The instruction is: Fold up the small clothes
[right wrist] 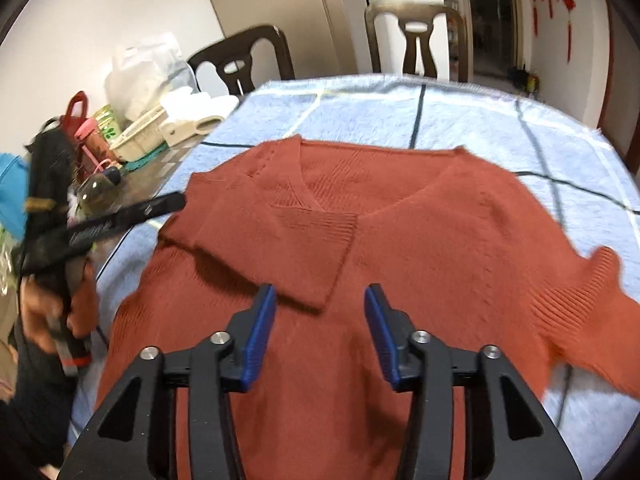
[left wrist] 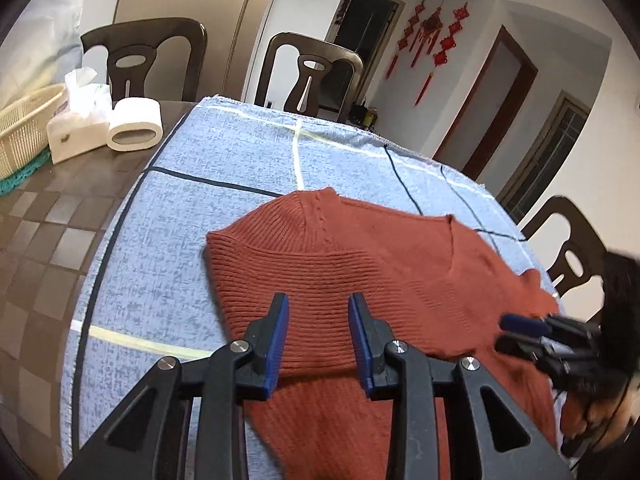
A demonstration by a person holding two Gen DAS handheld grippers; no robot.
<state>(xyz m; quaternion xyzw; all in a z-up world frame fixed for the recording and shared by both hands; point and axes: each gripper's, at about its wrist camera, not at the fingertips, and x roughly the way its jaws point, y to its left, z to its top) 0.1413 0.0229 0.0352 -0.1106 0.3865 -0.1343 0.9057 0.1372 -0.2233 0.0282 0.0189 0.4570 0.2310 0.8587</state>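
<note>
1. A rust-red knitted sweater (right wrist: 400, 240) lies flat on a blue checked cloth (left wrist: 248, 152) spread over the dark worktop (left wrist: 60, 208), neckline toward the far chairs.
2. One sleeve (right wrist: 280, 236) is already folded in across the chest, its ribbed cuff near the V-neck. The other sleeve (right wrist: 592, 300) lies spread out to the side, cuff ruffled. I judge the fold to be about a third done.
3. The left gripper (left wrist: 318, 336) hangs over the folded-in side of the sweater. Its jaws stand fairly narrow with nothing between them; the pads do not press any fabric.
4. The right gripper (right wrist: 320, 332) hovers above the middle of the body, jaws about half apart and empty.
5. The next move probably calls for the right gripper to reach the spread sleeve, pinch it near the cuff and carry it across the chest to match the first. The knit is soft and stretchy, so a shallow pinch may slip or drag the body askew.
6. Hard to make out:
   - The hem is cut off below both views, so its lie is unknown.
   - Motion blur smears each gripper in the other's view.
   - Clutter at the worktop's far side, a tissue box (left wrist: 80, 128), paper roll (left wrist: 134, 124) and basket (left wrist: 24, 128), lies well apart from the sweater.
</note>
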